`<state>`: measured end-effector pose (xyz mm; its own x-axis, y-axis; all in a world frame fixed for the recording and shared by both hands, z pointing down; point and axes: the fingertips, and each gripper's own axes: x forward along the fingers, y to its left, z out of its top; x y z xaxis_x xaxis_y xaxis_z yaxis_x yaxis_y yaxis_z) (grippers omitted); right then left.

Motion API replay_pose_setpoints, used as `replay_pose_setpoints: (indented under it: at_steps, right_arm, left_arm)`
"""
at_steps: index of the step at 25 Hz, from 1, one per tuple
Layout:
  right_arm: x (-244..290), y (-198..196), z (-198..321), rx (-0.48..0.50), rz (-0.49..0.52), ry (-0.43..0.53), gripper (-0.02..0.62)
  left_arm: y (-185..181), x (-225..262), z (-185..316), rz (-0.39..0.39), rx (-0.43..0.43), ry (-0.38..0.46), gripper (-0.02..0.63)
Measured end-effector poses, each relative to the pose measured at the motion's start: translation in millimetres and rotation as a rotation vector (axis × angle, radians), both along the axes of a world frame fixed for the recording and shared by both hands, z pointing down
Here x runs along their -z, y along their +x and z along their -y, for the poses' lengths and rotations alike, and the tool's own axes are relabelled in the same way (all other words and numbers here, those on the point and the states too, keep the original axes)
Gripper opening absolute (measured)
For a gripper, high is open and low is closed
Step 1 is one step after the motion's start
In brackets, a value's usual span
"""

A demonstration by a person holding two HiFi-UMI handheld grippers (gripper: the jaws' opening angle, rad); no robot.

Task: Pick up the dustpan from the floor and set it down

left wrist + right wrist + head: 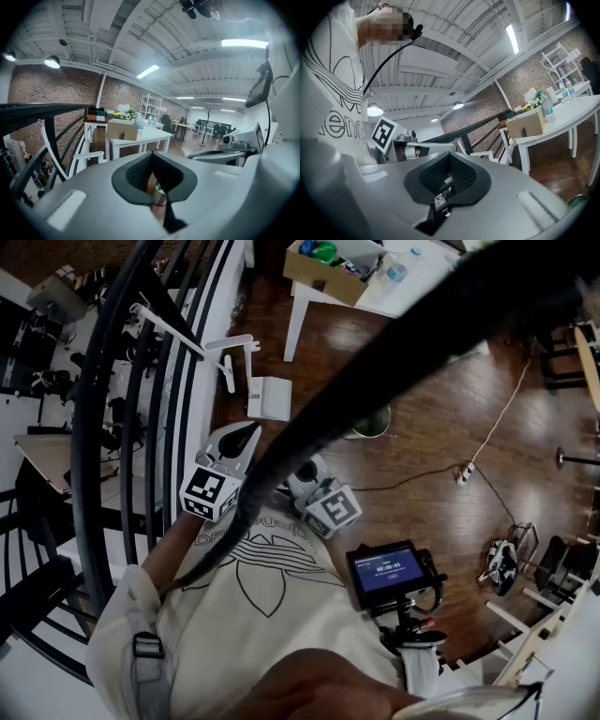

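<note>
Your left gripper (246,435) and right gripper (449,164) are both closed on nothing, held close to your chest. The white dustpan (269,397) lies on the wooden floor (422,427), well ahead of them beside the railing (178,381). I judge nothing is done yet: both the pick-up and the setting down are left to do.

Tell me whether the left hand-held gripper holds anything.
No: the left hand-held gripper has its jaws shut together, with nothing gripped between them.

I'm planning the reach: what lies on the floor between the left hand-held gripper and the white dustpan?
Nothing. In the head view only bare wooden floor separates the left hand-held gripper from the dustpan.
</note>
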<state>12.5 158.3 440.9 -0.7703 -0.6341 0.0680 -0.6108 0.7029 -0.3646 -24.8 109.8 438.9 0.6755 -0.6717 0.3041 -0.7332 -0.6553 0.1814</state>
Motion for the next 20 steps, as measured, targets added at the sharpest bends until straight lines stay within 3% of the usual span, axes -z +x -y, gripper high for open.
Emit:
replay_pose_setpoints:
  at_steps: [4, 10, 15, 20]
  right_arm:
    - [-5.8, -0.8, 18.7, -0.027, -0.024, -0.013, 0.002]
    - [-9.0, -42.3, 47.7, 0.034, -0.102, 0.007, 0.002]
    - [-15.0, -44.1, 90.5, -0.026, -0.173, -0.005, 0.002]
    - [-19.1, -49.1, 126.5, -0.013, -0.179, -0.008, 0.002]
  left_arm:
    - [-10.1, -0.2, 28.3, -0.01, 0.02, 0.009, 0.021]
    - [-21.3, -13.7, 36.6, -0.022, -0.043, -0.025, 0.021]
    - [-36.5, -16.0, 61.0, -0.064, -0.065, -0.046, 0.021]
    - [-58.8, -51.8, 112.9, -0.011, -0.051, -0.043, 0.021]
